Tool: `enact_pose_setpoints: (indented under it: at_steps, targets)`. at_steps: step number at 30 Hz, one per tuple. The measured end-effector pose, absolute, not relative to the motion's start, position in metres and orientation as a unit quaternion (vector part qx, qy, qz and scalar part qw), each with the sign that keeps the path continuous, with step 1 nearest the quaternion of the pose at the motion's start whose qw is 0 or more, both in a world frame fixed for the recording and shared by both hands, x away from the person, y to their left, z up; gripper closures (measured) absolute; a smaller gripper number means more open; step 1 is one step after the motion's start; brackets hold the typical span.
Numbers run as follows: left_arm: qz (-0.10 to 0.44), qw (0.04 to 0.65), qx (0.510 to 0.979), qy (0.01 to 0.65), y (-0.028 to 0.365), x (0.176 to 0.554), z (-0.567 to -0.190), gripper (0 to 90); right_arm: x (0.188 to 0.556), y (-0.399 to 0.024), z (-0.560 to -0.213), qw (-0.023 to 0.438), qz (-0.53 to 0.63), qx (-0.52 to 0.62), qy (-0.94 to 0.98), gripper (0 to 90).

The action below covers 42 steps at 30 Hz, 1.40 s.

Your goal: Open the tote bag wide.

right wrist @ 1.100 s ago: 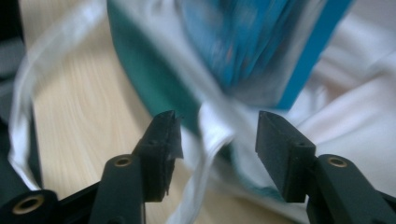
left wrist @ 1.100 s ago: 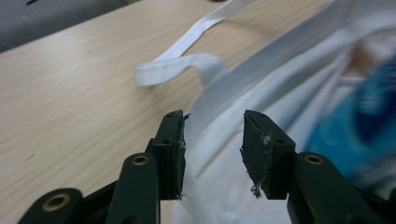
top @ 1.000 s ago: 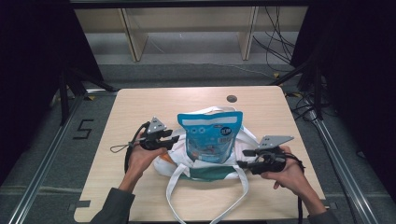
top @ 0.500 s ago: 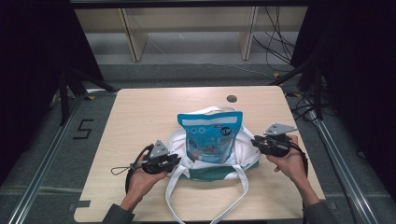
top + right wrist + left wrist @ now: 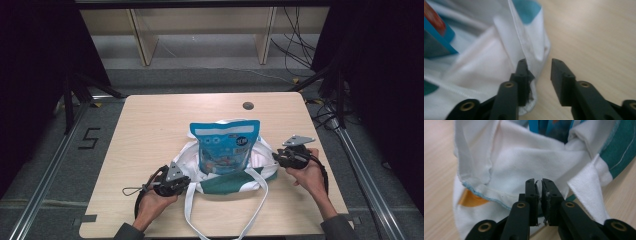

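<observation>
Table [image 5: 150, 130]: bag [image 5: 227, 172] between left gripper [image 5: 539, 188], right gripper [image 5: 539, 68].

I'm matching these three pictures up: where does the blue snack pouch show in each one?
High view: the blue snack pouch stands upright at table centre inside the white cloth bag.
Left gripper view: a blue sliver at the top edge, beyond the bag's white fabric.
Right gripper view: a blue corner at the left edge.
Shared landmark: the bag's white rim.

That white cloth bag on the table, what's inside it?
A blue snack pouch stands upright inside the white cloth bag, its printed top half above the rim. The pouch's bottom, and anything beneath it, is covered by the cloth.
</observation>
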State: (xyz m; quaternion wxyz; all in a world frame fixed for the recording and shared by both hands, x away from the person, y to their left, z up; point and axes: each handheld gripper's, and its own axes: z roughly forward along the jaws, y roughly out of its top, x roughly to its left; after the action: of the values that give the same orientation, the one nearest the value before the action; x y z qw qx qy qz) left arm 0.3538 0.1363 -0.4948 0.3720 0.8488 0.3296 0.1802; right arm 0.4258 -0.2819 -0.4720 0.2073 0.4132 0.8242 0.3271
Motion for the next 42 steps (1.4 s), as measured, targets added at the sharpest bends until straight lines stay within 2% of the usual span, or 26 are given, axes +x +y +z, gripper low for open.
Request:
enact_pose_setpoints:
  at_steps: [1, 4, 6, 10, 13, 16, 23, 33, 42]
  targets:
    - [0.181, 0.380, 0.844, 0.332, 0.137, 0.353, -0.492, 80.2, 0.424, -0.284, -0.463, 0.227, 0.354, 0.397, 0.816, 61.8]
    - [0.188, 0.388, 0.838, 0.334, 0.141, 0.353, -0.482, 79.9, 0.410, -0.280, -0.441, 0.219, 0.395, 0.390, 0.803, 60.8]
    - [0.191, 0.389, 0.839, 0.329, 0.142, 0.353, -0.481, 81.3, 0.400, -0.275, -0.432, 0.207, 0.415, 0.370, 0.806, 65.1]
    - [0.186, 0.390, 0.842, 0.323, 0.138, 0.353, -0.484, 86.3, 0.385, -0.260, -0.437, 0.169, 0.391, 0.307, 0.851, 82.0]
    - [0.180, 0.388, 0.845, 0.322, 0.134, 0.352, -0.490, 86.6, 0.380, -0.253, -0.447, 0.154, 0.361, 0.300, 0.869, 85.4]
    - [0.181, 0.363, 0.859, 0.311, 0.131, 0.358, -0.500, 86.3, 0.382, -0.249, -0.461, 0.150, 0.347, 0.306, 0.874, 85.3]
    - [0.185, 0.361, 0.858, 0.316, 0.123, 0.362, -0.508, 86.8, 0.390, -0.238, -0.487, 0.133, 0.314, 0.307, 0.888, 85.4]
    - [0.196, 0.353, 0.855, 0.326, 0.122, 0.382, -0.513, 89.1, 0.402, -0.229, -0.494, 0.140, 0.306, 0.317, 0.887, 85.6]
    - [0.200, 0.356, 0.844, 0.348, 0.126, 0.415, -0.514, 88.2, 0.434, -0.224, -0.495, 0.150, 0.311, 0.326, 0.880, 85.3]
